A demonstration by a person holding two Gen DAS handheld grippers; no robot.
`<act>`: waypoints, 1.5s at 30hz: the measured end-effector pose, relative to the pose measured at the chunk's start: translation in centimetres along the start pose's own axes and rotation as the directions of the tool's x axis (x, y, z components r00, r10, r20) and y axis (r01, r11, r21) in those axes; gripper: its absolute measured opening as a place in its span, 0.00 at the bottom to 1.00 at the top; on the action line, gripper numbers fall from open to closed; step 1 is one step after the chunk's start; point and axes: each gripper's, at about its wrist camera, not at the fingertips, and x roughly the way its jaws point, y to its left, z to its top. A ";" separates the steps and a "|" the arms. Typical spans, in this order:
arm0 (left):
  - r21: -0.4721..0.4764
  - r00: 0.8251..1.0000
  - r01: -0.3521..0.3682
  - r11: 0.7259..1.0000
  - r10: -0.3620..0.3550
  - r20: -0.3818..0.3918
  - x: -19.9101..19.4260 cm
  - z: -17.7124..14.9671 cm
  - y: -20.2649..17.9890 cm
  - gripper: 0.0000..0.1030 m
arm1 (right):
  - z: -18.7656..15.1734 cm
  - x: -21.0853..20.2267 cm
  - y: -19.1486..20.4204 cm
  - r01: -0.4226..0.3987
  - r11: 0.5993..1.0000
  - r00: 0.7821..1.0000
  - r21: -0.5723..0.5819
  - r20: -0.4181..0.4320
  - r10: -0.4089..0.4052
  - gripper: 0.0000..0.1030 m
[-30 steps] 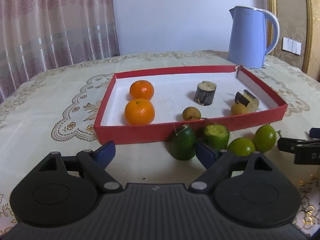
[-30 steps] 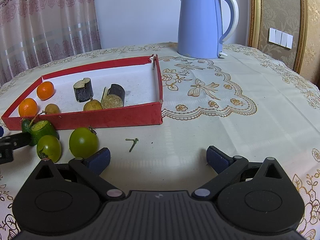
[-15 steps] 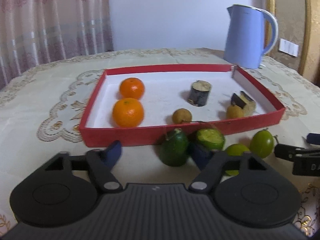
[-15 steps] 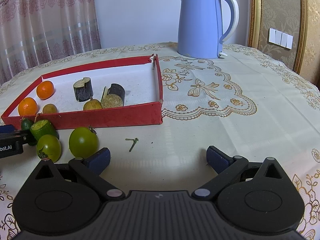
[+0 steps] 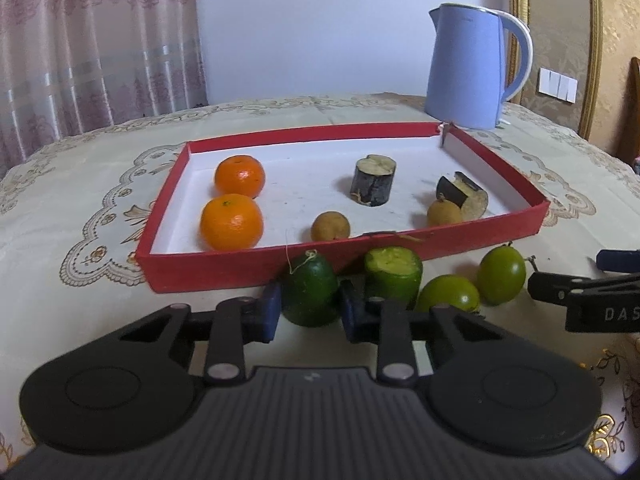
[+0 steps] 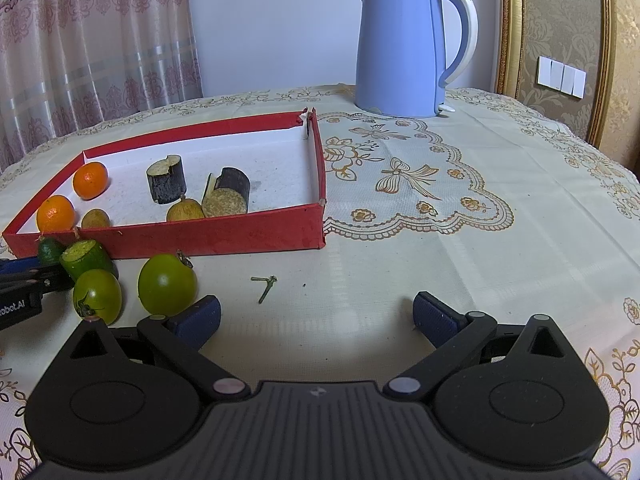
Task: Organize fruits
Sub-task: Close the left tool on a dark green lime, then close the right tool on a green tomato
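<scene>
Left tongs (image 5: pixel 308 310) clamped on dark green fruit (image 5: pixel 310 294), base hidden | right tongs (image 6: pixel 316 318) gaping, empty

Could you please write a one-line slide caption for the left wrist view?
Left tool shut on a dark green fruit in front of the red tray.

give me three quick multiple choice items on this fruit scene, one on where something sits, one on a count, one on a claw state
1. Where is the blue kettle?
A. beyond the red tray
B. inside the tray
C. beside the green fruits

2. How many oranges lie in the tray?
A. one
B. two
C. four

3. What is the left claw doing?
A. open over bare cloth
B. gripping an orange
C. closed on the dark green fruit

Key: 1 A, it stands past the tray's far corner. 2 B, two oranges sit at its left end. 3 C, both pads press the fruit's sides.
</scene>
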 end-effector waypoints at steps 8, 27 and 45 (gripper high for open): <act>-0.041 0.999 -0.044 0.998 0.044 0.018 -1.5 -0.8 2.1 0.27 | 0.0 -0.1 -0.2 -0.008 1.000 1.000 0.010 0.004 0.008 1.00; -0.124 1.000 -0.020 0.992 0.020 -0.002 -1.3 -1.0 4.3 0.27 | -0.1 -2.5 2.3 -0.142 0.983 0.981 -0.113 0.116 0.155 0.98; -0.129 1.000 -0.017 0.992 0.016 -0.001 -1.3 -1.1 4.3 0.27 | 0.7 0.0 6.0 -0.145 0.967 0.985 -0.212 0.063 0.161 0.54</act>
